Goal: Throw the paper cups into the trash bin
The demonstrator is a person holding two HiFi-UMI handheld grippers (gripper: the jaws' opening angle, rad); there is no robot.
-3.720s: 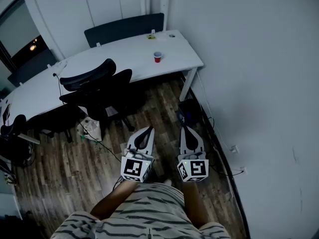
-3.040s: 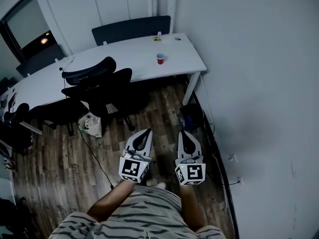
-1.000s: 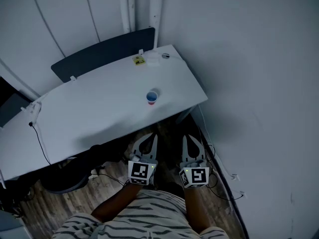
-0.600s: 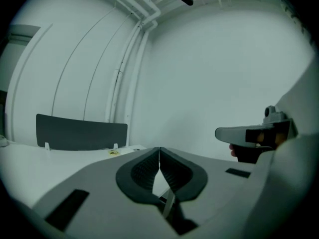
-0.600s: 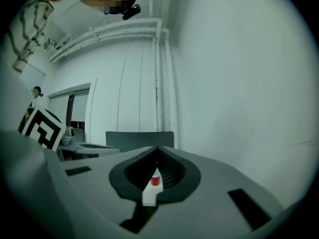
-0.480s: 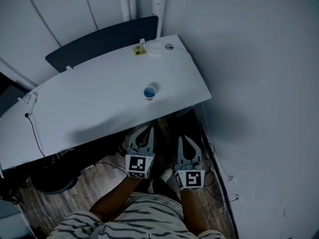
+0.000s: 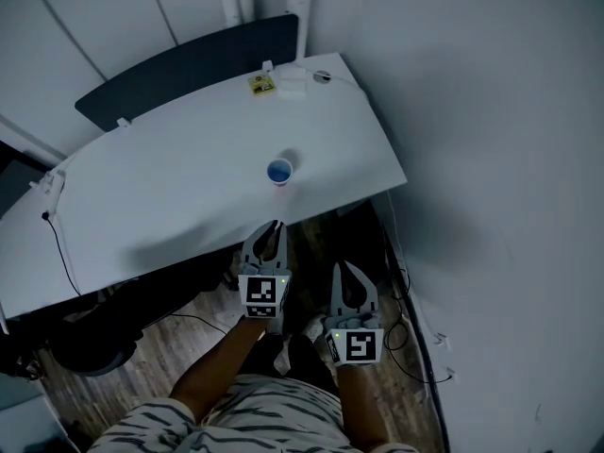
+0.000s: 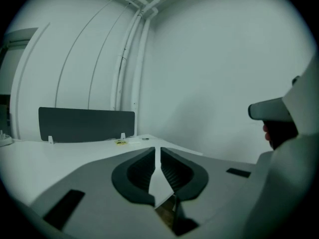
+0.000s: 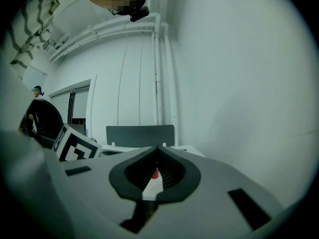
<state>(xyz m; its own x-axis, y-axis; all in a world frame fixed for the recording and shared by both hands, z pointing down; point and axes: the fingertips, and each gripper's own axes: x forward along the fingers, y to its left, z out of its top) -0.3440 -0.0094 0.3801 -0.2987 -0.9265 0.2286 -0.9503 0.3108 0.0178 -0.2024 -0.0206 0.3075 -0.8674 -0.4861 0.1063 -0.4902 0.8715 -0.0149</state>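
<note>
The small red paper cup [image 7: 278,171] stood upright at frame centre on the white surface [image 7: 160,206], the left tool [image 7: 275,226] and right tool [image 7: 345,268] closed and empty below it; judged light and crushable, best pinched gently at the rim.

The broad white surface [image 7: 170,196] in front of me is mostly bare, so there is open room to come in over its near edge, where the tips of my left gripper [image 7: 275,226] sit with the jaws together. A small red paper cup [image 7: 279,171] stands alone toward the right end, with free surface on every side. A dark upright partition panel [image 7: 189,64] closes off the back edge. Just before it lies a small yellow item [image 7: 261,83], well apart from the cup. The white wall [image 7: 491,159] hems in the right side. That leaves a narrow strip of wood floor [image 7: 311,243] where black cables [image 7: 401,295] trail near my right gripper [image 7: 343,270].
</note>
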